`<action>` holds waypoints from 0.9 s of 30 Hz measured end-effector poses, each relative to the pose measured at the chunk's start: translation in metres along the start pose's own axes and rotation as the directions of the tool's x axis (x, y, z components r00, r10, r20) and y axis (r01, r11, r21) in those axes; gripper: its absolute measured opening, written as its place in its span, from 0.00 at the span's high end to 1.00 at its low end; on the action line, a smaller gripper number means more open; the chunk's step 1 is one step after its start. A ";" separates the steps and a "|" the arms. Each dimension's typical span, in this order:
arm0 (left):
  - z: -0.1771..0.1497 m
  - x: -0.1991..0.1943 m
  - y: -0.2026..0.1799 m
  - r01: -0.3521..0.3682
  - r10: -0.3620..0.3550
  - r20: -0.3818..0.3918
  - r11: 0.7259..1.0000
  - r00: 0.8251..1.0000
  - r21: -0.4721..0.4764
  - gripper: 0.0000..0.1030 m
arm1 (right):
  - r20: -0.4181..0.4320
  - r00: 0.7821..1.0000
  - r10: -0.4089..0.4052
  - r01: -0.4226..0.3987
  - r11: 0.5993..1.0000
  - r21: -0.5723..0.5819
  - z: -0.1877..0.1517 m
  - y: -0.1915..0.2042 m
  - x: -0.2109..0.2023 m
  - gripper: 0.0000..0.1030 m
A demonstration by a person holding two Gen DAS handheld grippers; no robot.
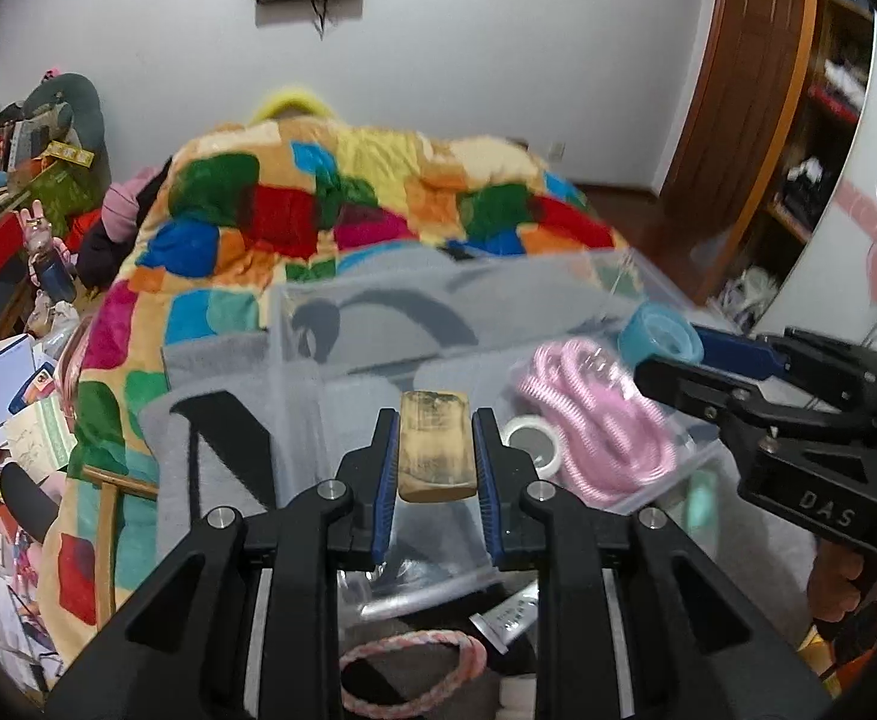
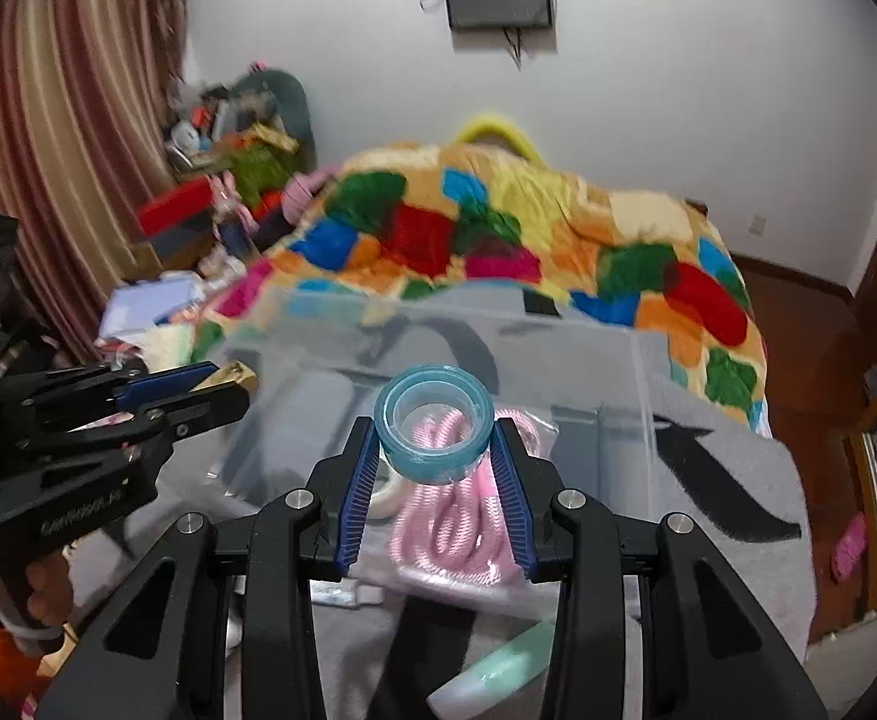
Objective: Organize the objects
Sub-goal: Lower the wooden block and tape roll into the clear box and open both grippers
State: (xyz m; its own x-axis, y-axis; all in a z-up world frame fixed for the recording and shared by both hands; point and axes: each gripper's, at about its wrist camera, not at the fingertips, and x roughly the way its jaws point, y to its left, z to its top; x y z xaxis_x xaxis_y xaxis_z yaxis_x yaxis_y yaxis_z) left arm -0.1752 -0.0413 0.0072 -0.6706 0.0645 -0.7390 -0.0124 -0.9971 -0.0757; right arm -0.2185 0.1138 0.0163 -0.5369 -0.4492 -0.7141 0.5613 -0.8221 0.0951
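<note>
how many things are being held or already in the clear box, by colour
Blue: 1, the blue tape roll in the right gripper
Tan: 1, the wooden block in the left gripper
Pink: 1, the pink coiled cord in the clear box
White: 1, the white tape roll beside it
Total: 4

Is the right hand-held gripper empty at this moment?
No, the right hand-held gripper is shut on a blue tape roll held between its fingers.

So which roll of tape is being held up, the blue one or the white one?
The blue tape roll, gripped between the right gripper's jaws above the clear bin. The white tape roll lies loose in the bin beside the pink cord.
</note>
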 end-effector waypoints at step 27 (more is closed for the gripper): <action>-0.021 -0.041 -0.016 -0.028 0.024 0.061 0.997 0.998 0.074 0.46 | 0.047 0.997 -0.058 0.058 0.998 -0.012 -0.031 -0.014 -0.048 0.43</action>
State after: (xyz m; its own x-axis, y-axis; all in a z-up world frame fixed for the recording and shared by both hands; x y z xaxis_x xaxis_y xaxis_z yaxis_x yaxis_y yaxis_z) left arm -0.1315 -0.0275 0.0247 -0.7146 0.0384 -0.6984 -0.0483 -0.9988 -0.0054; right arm -0.1810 0.1578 0.0274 -0.5976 -0.4170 -0.6848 0.5366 -0.8426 0.0449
